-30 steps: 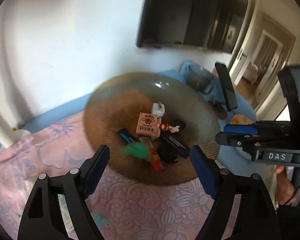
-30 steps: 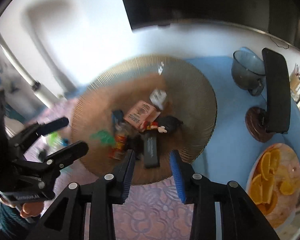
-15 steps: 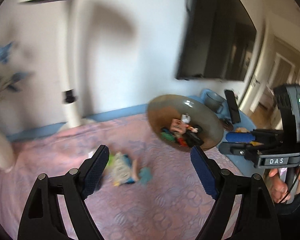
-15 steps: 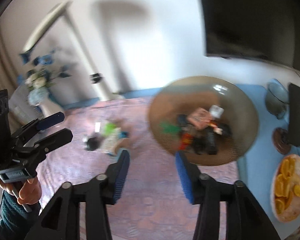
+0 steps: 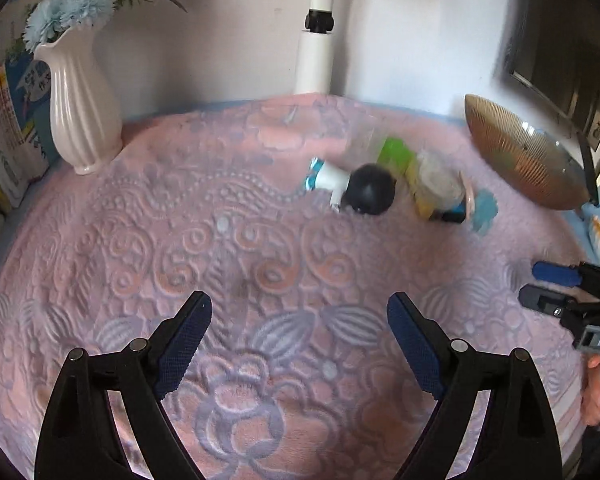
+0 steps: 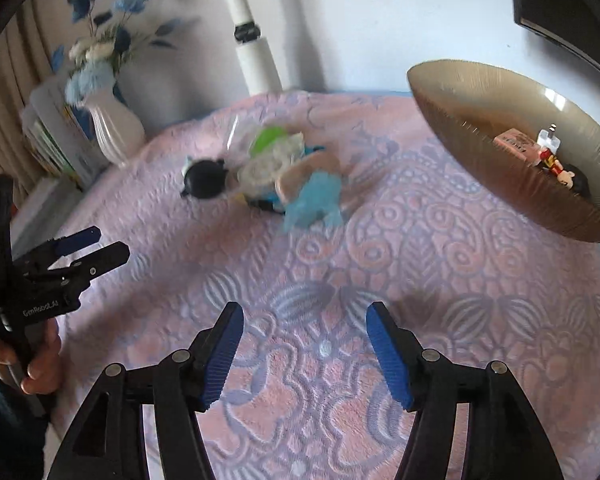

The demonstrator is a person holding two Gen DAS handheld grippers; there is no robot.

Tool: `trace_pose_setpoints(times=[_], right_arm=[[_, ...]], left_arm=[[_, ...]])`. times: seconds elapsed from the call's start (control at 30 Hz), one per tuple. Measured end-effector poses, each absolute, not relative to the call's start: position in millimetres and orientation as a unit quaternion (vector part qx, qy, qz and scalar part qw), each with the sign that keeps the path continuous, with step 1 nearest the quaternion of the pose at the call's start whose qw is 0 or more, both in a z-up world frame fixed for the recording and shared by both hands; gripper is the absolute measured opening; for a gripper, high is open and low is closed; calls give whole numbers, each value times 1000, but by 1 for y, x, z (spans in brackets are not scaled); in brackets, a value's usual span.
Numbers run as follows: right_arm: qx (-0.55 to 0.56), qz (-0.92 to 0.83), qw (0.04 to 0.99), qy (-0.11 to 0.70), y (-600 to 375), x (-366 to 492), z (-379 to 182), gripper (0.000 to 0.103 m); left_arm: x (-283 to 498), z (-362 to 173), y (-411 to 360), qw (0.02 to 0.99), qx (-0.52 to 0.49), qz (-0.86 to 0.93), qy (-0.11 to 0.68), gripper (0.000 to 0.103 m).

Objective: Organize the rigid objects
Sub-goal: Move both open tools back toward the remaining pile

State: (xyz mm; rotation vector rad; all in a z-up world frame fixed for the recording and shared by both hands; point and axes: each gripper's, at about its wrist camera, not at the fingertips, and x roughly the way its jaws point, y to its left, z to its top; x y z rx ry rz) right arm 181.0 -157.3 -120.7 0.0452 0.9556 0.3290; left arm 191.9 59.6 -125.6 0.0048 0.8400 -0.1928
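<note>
The small rigid objects (image 5: 396, 188) still to be sorted lie in a loose cluster on the pink embossed cloth (image 5: 260, 272), ahead of both tongs and apart from them, while the ribbed amber glass bowl (image 6: 480, 92) that already holds a few pieces sits beyond our right gripper (image 6: 306, 350), up and to its right. We judge that we are between placements, approaching the pile for another pick. Our left gripper (image 5: 298, 342) has its jaws wide and opening, nothing between them; the right gripper's jaws are also opening and hold nothing, only bare cloth showing in the gap. The cluster is blurred, so we can name only some of it: a figure with a glossy round black head (image 5: 370, 194) and a white body lying on its side, a lime-green block (image 5: 396, 154), a pale crinkled clear-plastic piece (image 5: 436, 184), and a soft-looking turquoise shape (image 6: 314, 200) nearest the right gripper. The next move, as we see it, calls for choosing one piece at the pile's edge, lining the ridged blue pads (image 6: 222, 358) on either side of it, and closing without nudging its neighbours. The smooth round head could slip from flat pads; the blocky pieces should grip more surely. Inside the bowl we see a pink printed box (image 6: 514, 144), a white plug-like part (image 6: 548, 140) and a tiny red figure (image 6: 556, 168).
</note>
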Motion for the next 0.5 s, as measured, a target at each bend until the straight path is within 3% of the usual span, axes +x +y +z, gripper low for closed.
trace_pose_setpoints(times=[0.5], right_arm=[[-8, 155, 875, 459, -148, 179, -124, 76]], left_arm=[[184, -122, 65, 918, 7, -75, 389, 89]])
